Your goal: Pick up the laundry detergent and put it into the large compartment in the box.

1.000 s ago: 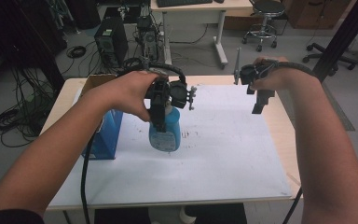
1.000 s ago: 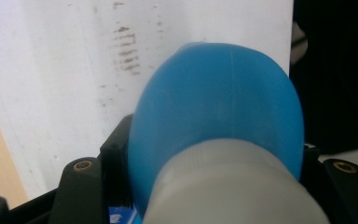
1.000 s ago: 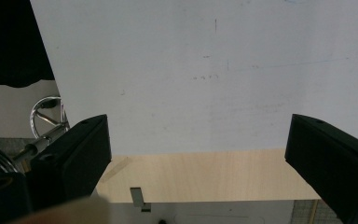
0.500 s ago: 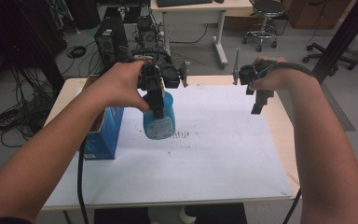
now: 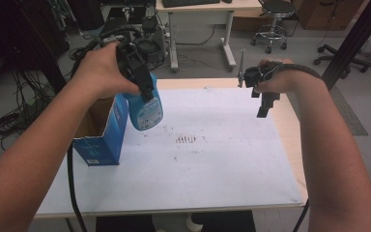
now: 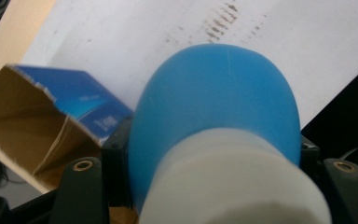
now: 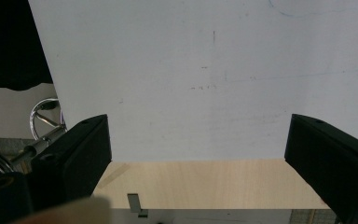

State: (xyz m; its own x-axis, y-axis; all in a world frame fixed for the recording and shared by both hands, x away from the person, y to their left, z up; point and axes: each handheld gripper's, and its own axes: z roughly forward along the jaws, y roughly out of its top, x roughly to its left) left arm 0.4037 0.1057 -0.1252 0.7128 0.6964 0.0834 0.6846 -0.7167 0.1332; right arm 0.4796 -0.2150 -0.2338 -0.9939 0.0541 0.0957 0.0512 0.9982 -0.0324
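Observation:
My left gripper [image 5: 140, 82] is shut on a blue bottle [image 5: 146, 110] and holds it in the air, tilted, just right of an open blue cardboard box [image 5: 101, 133]. In the left gripper view the bottle [image 6: 219, 102] with its white top [image 6: 228, 186] sits between the two jaws, and the box [image 6: 42, 116] shows its brown inside below left. My right gripper [image 5: 264, 104] hangs over the right side of the table, jaws pointing down. Seen in its own view, the right gripper [image 7: 196, 149] is open with nothing between the jaws.
A white sheet [image 5: 222, 169] covers most of the wooden table [image 5: 290, 130], with small reddish-brown marks [image 5: 188, 140] near its middle. Beyond the table are a desk, a rolling stool [image 5: 270, 19], cables on the floor and a dark post [image 5: 352, 43] at the right.
My left hand has lifted the blue bottle and carried it left, from over the sheet to beside the box's open top. The right hand has stayed in place.

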